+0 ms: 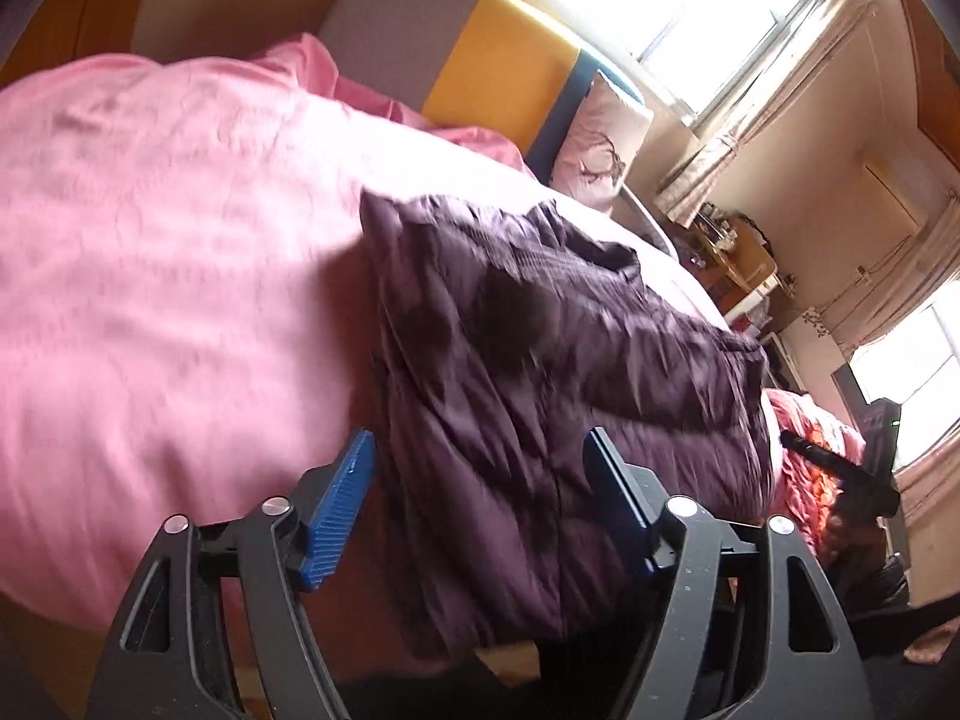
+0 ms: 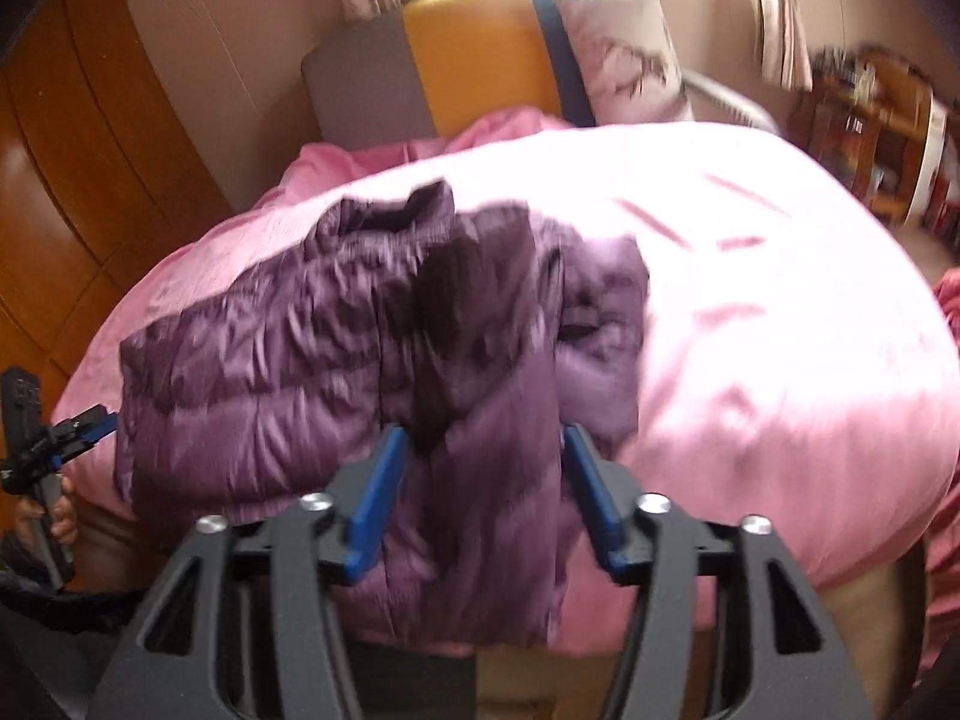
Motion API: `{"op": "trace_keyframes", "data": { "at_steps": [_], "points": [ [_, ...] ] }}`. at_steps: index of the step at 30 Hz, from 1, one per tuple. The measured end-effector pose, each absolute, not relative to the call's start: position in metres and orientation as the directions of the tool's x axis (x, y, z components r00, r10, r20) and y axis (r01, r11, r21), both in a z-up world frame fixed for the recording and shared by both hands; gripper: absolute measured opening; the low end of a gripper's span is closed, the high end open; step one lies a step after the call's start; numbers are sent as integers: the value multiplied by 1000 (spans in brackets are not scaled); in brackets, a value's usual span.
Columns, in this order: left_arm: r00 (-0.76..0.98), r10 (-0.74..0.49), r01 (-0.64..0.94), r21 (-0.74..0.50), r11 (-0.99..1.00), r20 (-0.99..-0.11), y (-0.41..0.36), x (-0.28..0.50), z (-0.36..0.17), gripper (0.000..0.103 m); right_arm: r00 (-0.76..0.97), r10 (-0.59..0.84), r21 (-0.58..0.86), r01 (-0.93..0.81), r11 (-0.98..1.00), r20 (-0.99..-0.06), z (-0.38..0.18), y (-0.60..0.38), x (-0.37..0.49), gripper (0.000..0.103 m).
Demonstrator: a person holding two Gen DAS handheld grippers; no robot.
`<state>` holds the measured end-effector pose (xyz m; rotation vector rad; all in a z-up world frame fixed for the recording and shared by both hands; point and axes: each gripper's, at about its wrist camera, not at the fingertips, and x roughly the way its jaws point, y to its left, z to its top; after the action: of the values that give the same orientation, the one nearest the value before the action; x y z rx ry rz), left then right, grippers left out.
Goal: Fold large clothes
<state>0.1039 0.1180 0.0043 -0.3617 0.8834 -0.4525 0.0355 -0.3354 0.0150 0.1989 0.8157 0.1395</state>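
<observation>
Lying on the bed's smooth pink cover (image 1: 150,228) is a puffy, quilted purple jacket (image 1: 540,360), its shiny fabric stitched in padded bands, its hem toward the near edge of the bed. The left hand-held gripper (image 1: 480,480) has its ribbed blue fingers (image 1: 336,516) spread wide over the jacket's near edge, holding nothing. The right hand-held gripper (image 2: 480,480) is likewise spread, with jacket fabric between its fingers but not pinched. Only the right view shows the collar (image 2: 414,204), at 12 o'clock of the jacket. Both show the grey-and-yellow headboard (image 2: 468,48); motion blur softens everything.
</observation>
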Motion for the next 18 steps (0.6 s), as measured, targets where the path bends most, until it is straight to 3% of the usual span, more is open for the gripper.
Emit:
{"op": "trace_keyframes", "data": {
  "at_steps": [7, 9, 11, 13, 15, 18],
  "points": [
    [569, -507, 208, -483, 851, -647, 121, 137, -1, 72, 689, 90, 38, -91, 995, -719, 5, -305, 97, 60],
    [556, -527, 220, -498, 839, -642, 118, 137, -4, 70, 672, 84, 8, -116, 993, -736, -8, -293, 105, 41],
    [549, -535, 232, -498, 836, -642, 111, 139, -4, 52, 665, 76, -21, -136, 990, -743, -12, -286, 105, 23],
    [549, -522, 234, -480, 846, -652, 106, 140, -5, 20, 668, 75, -24, -137, 990, -740, -16, -287, 98, 14],
    [568, -510, 241, -462, 854, -646, 105, 136, -2, 6, 679, 72, -19, -125, 992, -731, -11, -289, 89, 8],
    [602, -511, 267, -449, 853, -613, 110, 126, 9, 2, 719, 85, 3, -114, 993, -690, 12, -294, 69, 6]
  ]
}}
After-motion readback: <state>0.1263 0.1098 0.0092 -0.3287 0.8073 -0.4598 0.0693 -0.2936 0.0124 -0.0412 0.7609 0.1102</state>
